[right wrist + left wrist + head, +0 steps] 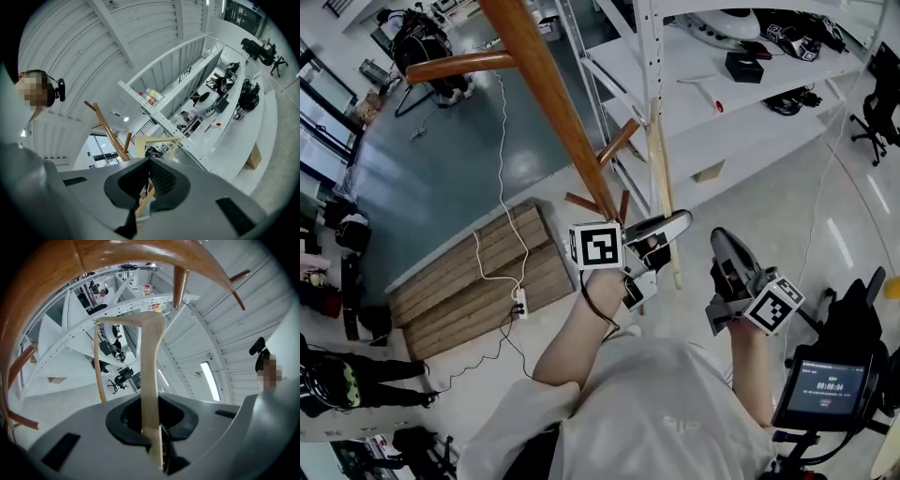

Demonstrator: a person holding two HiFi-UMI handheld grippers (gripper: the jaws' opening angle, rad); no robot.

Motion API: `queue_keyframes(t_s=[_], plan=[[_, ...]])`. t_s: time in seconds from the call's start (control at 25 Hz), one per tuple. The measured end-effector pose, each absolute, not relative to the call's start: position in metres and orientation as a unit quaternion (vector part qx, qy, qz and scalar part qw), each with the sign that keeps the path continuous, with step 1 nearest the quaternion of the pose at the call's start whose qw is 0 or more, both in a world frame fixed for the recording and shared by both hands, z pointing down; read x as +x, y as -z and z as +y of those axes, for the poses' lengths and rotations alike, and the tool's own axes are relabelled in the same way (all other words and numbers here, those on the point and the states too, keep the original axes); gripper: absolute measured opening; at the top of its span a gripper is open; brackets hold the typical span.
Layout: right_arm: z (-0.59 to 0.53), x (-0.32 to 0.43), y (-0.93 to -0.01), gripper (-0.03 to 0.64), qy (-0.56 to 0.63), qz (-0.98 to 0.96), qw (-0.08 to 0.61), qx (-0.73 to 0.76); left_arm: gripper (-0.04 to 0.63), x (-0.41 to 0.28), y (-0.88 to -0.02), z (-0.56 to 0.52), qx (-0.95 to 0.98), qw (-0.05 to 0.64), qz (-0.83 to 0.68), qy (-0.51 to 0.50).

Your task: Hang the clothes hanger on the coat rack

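Hanger (151,376) is clamped in your left gripper (154,441) jaws close under the rack (542,80), right gripper (143,187) jaws closed on nothing; clip the rack while lifting and it could twist loose.

Research lab, workshop-like. Tall white perforated-steel shelving rack (675,70) carries black electronic box (743,66) and headsets. Smooth grey-green floor (441,178). Slatted wooden pallet (469,277) with white power strip (519,302), cable trailing. Black wheeled office chair (879,117). Small timer screen (830,380).
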State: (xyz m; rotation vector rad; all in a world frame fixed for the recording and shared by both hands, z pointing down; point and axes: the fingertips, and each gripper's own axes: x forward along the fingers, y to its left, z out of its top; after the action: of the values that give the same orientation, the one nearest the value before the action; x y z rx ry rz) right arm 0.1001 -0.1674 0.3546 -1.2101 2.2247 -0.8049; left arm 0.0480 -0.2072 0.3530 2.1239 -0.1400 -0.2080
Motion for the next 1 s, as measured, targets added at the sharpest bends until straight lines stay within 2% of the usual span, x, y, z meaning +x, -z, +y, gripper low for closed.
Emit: queue_keyframes(t_s=[1.0], plan=[[-0.156,0.091,-0.378,0.008,0.313,0.816,0.218,-0.434,0.052,0.022,-0.396,-0.201,0.842,0.519,-0.096,0.112]])
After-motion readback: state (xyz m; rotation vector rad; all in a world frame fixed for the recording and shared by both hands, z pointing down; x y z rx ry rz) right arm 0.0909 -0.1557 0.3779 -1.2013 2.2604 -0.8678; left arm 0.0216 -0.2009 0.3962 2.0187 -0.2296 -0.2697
